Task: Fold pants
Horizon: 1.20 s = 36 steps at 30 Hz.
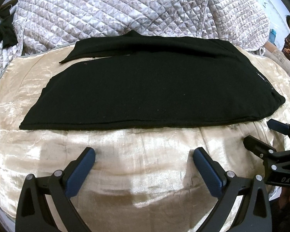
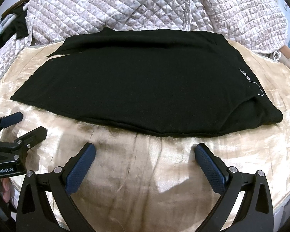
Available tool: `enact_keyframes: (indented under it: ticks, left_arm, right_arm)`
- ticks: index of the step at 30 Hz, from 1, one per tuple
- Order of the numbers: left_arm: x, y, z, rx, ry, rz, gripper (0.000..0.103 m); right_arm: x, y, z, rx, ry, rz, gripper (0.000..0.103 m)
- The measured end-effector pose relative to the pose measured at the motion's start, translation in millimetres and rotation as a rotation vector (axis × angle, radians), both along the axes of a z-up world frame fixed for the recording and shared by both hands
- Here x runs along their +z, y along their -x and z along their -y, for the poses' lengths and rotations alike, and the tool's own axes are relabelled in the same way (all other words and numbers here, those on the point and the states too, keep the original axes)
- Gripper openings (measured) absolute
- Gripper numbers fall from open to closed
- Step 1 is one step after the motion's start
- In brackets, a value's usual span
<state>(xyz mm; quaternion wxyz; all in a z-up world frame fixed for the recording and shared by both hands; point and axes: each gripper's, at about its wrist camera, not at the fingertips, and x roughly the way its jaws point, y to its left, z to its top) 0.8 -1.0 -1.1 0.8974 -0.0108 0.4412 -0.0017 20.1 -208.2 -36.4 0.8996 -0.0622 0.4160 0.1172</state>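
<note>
Ahead of both spread, empty tongs, left [image 1: 144,154] and right [image 2: 145,150], the pants [image 1: 145,90] lie flat on the bed [image 1: 137,174], long axis crosswise, each end about equally near its own tongs.

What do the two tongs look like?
Both the left tongs and the right tongs are black plastic with curved arms, silver rivets and dark blue bumpy pads. White letters mark their sides: "GenRobot.AI" on the left, "DAS" on the right.
</note>
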Motion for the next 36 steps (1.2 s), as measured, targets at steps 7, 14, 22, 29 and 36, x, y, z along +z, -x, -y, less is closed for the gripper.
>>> enact_keyframes:
  ticks: [7,14,22,29,36]
  left_arm:
    - [1.2,0.5,0.2,-0.008,-0.001,0.002,0.103]
    - [3.2,0.9,-2.3,-0.008,0.020,0.010,0.100]
    - [8.2,1.5,-19.7,0.027,0.066,0.036,0.097]
    - [11.2,-2.3,-35.5,0.056,0.095,0.046,0.097]
    - [7.7,-8.2,-73.6,0.153,0.207,0.037,0.097]
  right_arm:
    - [2.2,0.4,5.0,-0.013,-0.036,0.002,0.102]
    - [7.3,-0.4,15.0,-0.034,-0.077,0.015,0.102]
    - [12.8,-5.9,47.9,-0.119,-0.141,0.035,0.102]
    - [15.8,-14.3,74.6,-0.185,-0.207,0.031,0.101]
    - [15.3,-29.2,95.3,-0.245,-0.300,0.022,0.101]
